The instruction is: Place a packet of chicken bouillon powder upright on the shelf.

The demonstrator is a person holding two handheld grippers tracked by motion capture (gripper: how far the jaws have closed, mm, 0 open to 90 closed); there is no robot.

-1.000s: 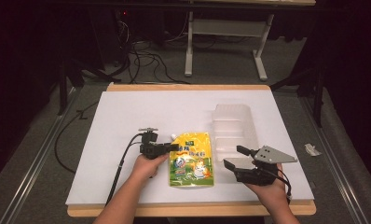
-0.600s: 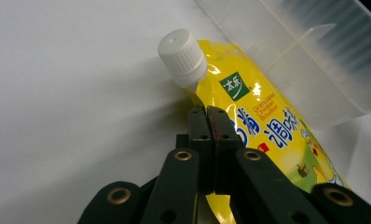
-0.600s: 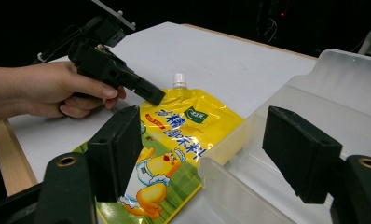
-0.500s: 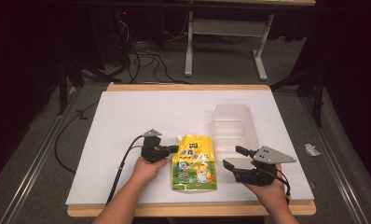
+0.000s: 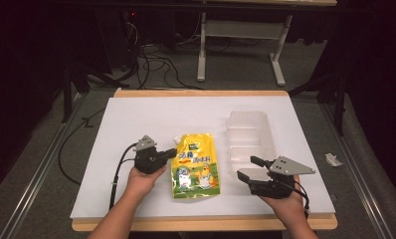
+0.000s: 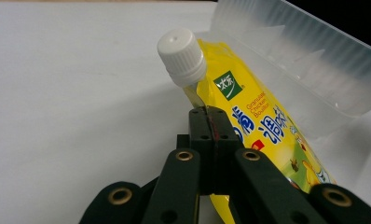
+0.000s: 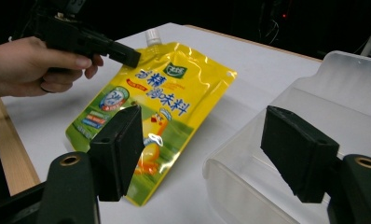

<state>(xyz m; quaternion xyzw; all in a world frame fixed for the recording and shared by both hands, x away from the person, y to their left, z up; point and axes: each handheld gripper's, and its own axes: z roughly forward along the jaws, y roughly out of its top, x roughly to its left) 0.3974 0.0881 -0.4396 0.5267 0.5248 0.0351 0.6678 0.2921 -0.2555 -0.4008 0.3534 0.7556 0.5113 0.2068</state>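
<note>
Left gripper (image 5: 170,154): clamping the pouch (image 5: 192,164) at its left edge just below the cap (image 6: 181,56), jaws having just been closing, pads now pressed flat on the film.
Right gripper (image 5: 247,168): hanging agape beside the tray (image 5: 250,137), gripping nothing.
Pouch position: lying on the white table (image 5: 151,119) between the two hands, left upper corner lifting, possibly clear of the surface, though hard judging from above.
Long axis: running away from the person, spout end far, base near the table's front edge.
Nearer hand: left one touching the pouch; right one near but apart.
Key relation: tray standing just right of the pouch, open top up, long side lying parallel to the pouch, so likely calling for a carry rightward.
Materials: glossy yellow film, soft and creasing; ribbed white screw cap; frosted, translucent, rigid plastic tray with stepped walls.
Risk: limp pouch probably sagging and swinging from a one-corner pinch.
</note>
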